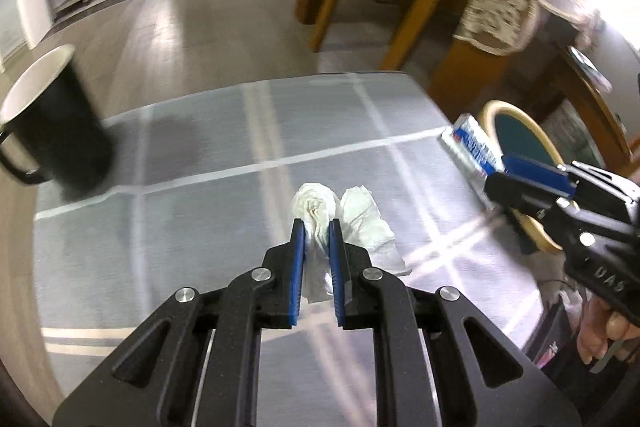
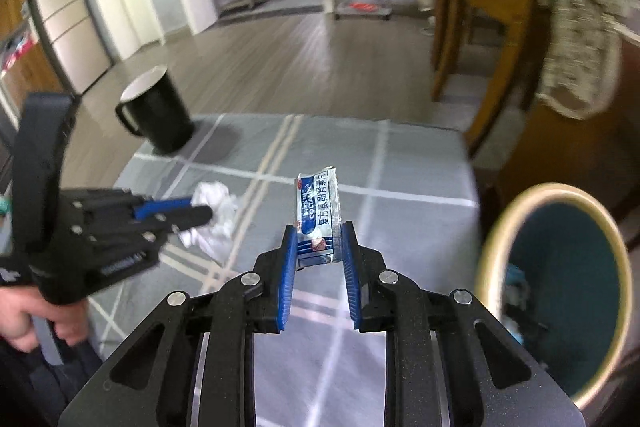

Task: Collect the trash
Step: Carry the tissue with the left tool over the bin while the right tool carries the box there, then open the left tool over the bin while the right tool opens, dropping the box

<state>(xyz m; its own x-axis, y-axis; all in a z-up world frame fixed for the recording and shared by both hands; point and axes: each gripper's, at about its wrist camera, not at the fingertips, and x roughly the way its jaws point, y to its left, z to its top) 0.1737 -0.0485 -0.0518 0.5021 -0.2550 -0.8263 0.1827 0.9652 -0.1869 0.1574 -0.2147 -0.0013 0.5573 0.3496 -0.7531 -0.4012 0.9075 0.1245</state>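
We see open cloth (image 2: 400,183) between our two grippers and ahead to the table's far edge. The mug (image 2: 158,113) stands far left; the bin (image 2: 492,247) sits just off the right edge, chairs (image 2: 488,39) beyond.

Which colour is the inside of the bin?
Teal inside the bin, with a cream rim; right wrist view shows it best.

mug (image 2: 158,113) on table (image 2: 420,163), bin (image 2: 560,291) right

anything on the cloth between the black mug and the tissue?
Nothing: in the right wrist view, only bare checked tablecloth runs from the black mug to the crumpled tissue, which the left gripper is shut on.
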